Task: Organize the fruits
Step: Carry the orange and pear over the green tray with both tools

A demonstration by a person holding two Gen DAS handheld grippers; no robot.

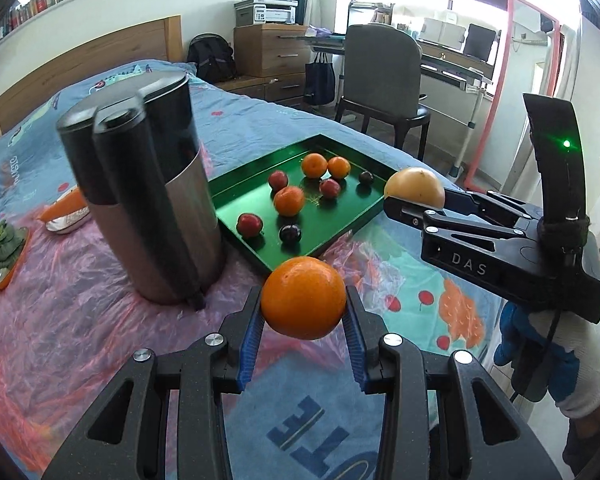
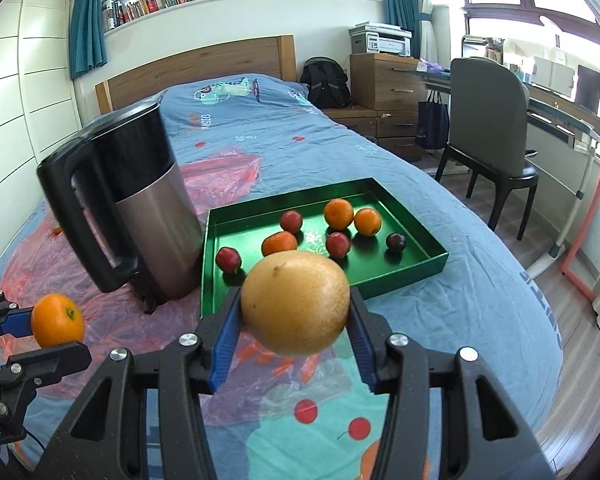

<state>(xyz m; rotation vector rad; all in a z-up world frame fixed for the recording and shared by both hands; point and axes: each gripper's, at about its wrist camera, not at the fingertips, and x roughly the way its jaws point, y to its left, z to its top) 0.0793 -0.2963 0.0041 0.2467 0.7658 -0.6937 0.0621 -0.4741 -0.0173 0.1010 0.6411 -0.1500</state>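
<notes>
Left gripper: jaws narrow, clamped on an orange, held in the air just short of the tray near edge, right of the kettle.
Right gripper: jaws wider, pressed on both sides of a yellow grapefruit, above the bed at the tray near edge.
Inside tray: three oranges, three red plums, two dark plums, loose.

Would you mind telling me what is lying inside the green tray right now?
Inside the green tray lie three small oranges, three red plums and two dark plums. In the right wrist view the held yellow fruit covers one dark plum and the tray's near edge.
</notes>
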